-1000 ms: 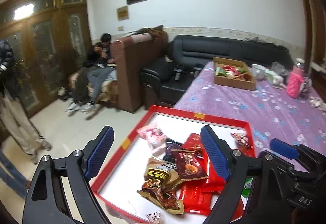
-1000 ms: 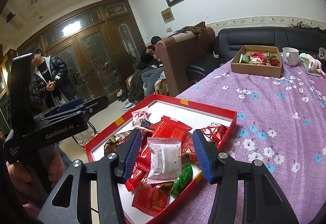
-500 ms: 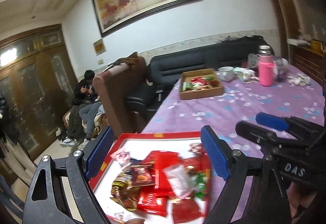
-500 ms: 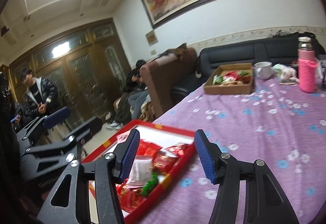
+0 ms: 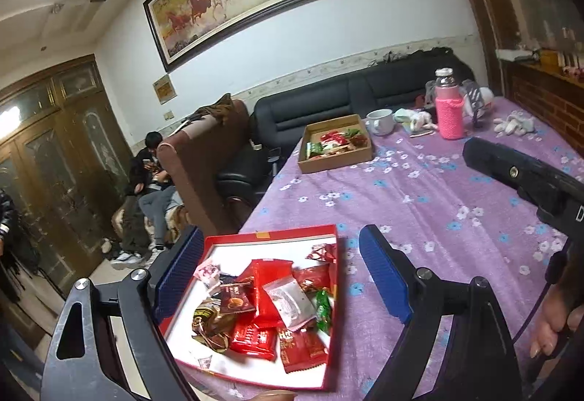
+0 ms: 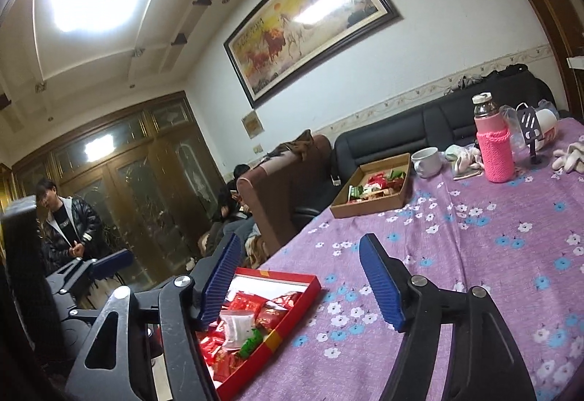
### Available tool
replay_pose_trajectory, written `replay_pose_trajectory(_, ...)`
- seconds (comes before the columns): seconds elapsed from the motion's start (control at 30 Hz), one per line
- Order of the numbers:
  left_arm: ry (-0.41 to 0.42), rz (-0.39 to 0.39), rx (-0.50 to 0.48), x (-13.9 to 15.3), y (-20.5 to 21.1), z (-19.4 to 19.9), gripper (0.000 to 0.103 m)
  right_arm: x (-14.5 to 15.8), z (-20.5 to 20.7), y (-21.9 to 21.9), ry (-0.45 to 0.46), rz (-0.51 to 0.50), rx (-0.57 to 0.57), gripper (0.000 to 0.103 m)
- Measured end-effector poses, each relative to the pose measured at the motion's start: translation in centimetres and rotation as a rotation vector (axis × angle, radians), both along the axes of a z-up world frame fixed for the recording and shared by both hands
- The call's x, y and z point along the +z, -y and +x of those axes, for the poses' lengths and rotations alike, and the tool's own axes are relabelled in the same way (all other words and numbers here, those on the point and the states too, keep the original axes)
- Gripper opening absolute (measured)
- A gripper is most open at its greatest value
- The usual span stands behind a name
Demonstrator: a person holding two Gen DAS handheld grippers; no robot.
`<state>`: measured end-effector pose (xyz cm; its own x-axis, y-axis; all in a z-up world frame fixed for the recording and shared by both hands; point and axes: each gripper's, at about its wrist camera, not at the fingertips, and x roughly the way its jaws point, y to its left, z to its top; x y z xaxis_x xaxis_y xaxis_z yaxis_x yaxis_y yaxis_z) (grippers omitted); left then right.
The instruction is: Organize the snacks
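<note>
A red tray (image 5: 270, 237) at the near corner of the purple table holds several snack packets, mostly red, with a white packet (image 5: 292, 302) lying on top. My left gripper (image 5: 281, 255) hovers over the tray, open and holding nothing. My right gripper (image 6: 297, 269) hangs to the right of the red tray (image 6: 292, 313), above the cloth. Its jaws are opening with nothing between them. The white packet (image 6: 237, 322) lies in the tray by its left finger. A brown cardboard box (image 5: 335, 161) with sorted snacks stands farther back on the table.
A white mug (image 5: 379, 119), a pink-sleeved bottle (image 5: 450, 112) and soft gloves (image 5: 514, 125) crowd the table's far end. A black sofa (image 5: 328, 101) and a brown armchair (image 5: 204, 174) flank the left edge. One person sits there; another stands at the doors (image 6: 65, 222).
Both grippers rose and drew back from the tray, so more of the table shows. The right jaws widened. The white packet that stood between the right fingers now lies in the tray.
</note>
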<state>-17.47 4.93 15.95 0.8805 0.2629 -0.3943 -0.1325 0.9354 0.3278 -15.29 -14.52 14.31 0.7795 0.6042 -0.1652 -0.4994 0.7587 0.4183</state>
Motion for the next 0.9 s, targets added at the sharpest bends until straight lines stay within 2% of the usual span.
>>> replay_pose_trajectory(0.3, -0.038, -0.085, -0.014, -0.2, -1.5, -1.1, 0.088, 0.5, -3.2, -1.7, 0.032, -0.027, 0.06, 0.074)
replay_pose_trajectory(0.7, -0.036, -0.107, 0.083, -1.3, -5.4, -2.5, 0.088, 0.8, -6.1, -6.3, 0.072, -0.073, 0.155, 0.081)
replay_pose_trajectory(0.9, -0.031, -0.117, 0.141, -2.0, -7.7, -3.1, 0.088, -0.3, -6.5, -8.9, 0.043, -0.099, 0.185, 0.084)
